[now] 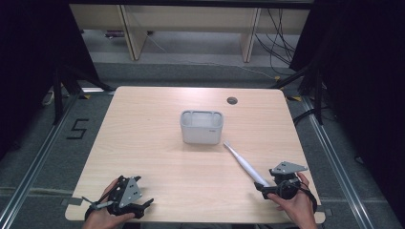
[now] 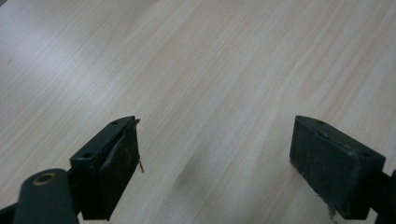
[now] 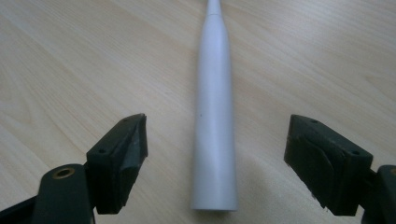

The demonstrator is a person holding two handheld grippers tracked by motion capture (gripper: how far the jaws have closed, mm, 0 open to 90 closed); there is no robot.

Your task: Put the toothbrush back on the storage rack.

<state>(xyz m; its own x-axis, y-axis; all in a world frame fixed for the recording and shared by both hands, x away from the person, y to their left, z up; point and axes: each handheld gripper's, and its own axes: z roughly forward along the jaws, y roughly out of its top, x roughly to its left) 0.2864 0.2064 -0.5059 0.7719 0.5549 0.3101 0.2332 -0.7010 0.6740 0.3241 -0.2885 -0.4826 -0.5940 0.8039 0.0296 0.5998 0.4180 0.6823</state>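
Both tongs wide open — right tongs point(image 3: 212, 158) straddling toothbrush point(image 3: 214, 116), untouched

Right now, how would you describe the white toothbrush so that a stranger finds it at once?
On the wooden table, look right of the grey bin. The electric toothbrush lies flat, slanting toward the right gripper, whose open jaws flank its thick end. It is the only long, slim white thing there.
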